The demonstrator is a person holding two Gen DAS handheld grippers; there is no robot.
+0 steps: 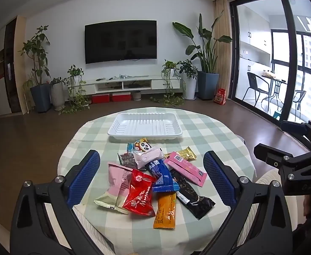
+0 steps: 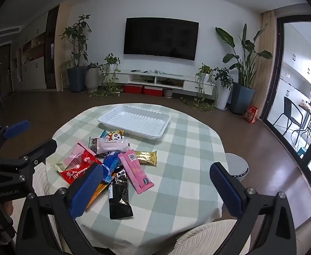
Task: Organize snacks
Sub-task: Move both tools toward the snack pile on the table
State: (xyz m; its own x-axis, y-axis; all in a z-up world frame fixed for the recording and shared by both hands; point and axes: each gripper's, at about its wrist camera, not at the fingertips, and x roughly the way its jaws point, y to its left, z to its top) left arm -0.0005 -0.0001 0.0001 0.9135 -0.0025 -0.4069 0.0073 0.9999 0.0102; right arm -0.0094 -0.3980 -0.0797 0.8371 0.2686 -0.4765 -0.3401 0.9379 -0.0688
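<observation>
Green-and-white checked cloth is covering the round table [image 1: 208, 131], which is filling the space ahead of both grippers. Beyond the fingertips, at the far side of the table, a white ribbed plastic tray [image 1: 145, 127] is sitting with nothing visible inside it. Nearer, a loose heap of snack packets is lying between the tray and the tongs. The left gripper [image 1: 153, 180] is hovering over the heap with its blue-padded fingers [image 1: 85, 178] spread wide apart, gripping nothing; a red packet [image 1: 138, 193], an orange packet [image 1: 165, 211], a blue packet [image 1: 161, 176] and a black packet [image 1: 194, 199] are lying between them. The right gripper [image 2: 155, 189] is hanging likewise with fingers wide apart and gripping nothing, the black packet and a long pink packet [image 2: 135, 170] lying between its pads, a gold packet [image 2: 145, 157] just beyond. A small panda-printed packet [image 1: 141, 145] is resting at the heap's far edge, closest to the tray.
</observation>
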